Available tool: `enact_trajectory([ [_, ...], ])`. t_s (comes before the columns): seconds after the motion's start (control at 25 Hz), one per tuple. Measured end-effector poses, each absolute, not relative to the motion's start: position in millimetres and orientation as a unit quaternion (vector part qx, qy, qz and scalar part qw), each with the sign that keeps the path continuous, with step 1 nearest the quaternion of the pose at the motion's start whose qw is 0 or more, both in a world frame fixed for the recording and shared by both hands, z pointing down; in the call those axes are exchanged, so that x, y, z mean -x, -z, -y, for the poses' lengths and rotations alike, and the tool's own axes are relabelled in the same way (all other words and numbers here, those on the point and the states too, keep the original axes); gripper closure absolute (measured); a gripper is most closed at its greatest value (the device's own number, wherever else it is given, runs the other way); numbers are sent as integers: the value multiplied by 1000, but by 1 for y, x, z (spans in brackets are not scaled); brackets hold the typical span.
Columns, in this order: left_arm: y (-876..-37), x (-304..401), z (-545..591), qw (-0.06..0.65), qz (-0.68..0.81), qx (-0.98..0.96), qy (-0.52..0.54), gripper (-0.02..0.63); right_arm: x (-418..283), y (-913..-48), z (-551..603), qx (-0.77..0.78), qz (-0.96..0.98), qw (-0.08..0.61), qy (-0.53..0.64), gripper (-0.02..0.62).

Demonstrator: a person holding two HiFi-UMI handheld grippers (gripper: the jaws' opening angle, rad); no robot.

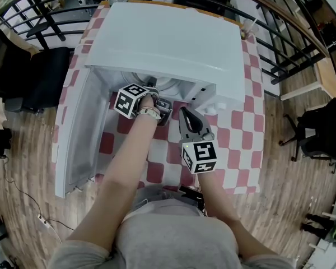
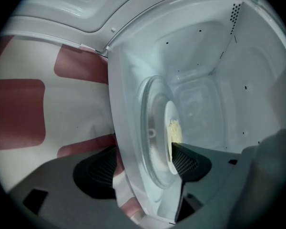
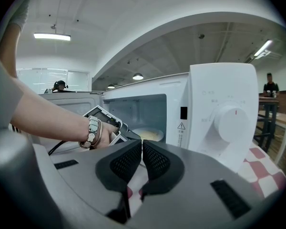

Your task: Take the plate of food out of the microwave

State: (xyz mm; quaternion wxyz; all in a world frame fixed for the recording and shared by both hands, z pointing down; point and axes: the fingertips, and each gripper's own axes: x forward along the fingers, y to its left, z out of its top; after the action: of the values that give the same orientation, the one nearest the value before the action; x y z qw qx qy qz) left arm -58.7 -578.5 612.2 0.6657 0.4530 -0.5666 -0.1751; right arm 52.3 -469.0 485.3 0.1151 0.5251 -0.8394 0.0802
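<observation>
A worktop [image 1: 235, 150] in red-and-white checks, set among dark railings over a wood floor, carries a white microwave [image 1: 168, 43] with its door [image 1: 78, 144] swung open to the left. The plate of food [image 2: 170, 128] lies on the glass turntable [image 2: 152, 128] inside the cavity. The left hand-held gripper [image 2: 144, 156] is pushed into the opening with its jaws wide apart and nothing gripped; one pad [image 2: 186, 160] is seen at the plate's near rim. The right hand-held gripper [image 3: 142, 149] is held nearer, empty, with its jaws pressed together. The rim should be seated well between both pads before closing, and the plate should be drawn out level so the food is not tipped.
</observation>
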Motion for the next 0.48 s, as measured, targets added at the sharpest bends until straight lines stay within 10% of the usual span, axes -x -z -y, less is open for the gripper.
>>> enact_trajectory([
  [0.48, -614, 61, 569, 680, 557, -443, 174, 261, -50, -485, 459, -519, 843, 121, -74, 568],
])
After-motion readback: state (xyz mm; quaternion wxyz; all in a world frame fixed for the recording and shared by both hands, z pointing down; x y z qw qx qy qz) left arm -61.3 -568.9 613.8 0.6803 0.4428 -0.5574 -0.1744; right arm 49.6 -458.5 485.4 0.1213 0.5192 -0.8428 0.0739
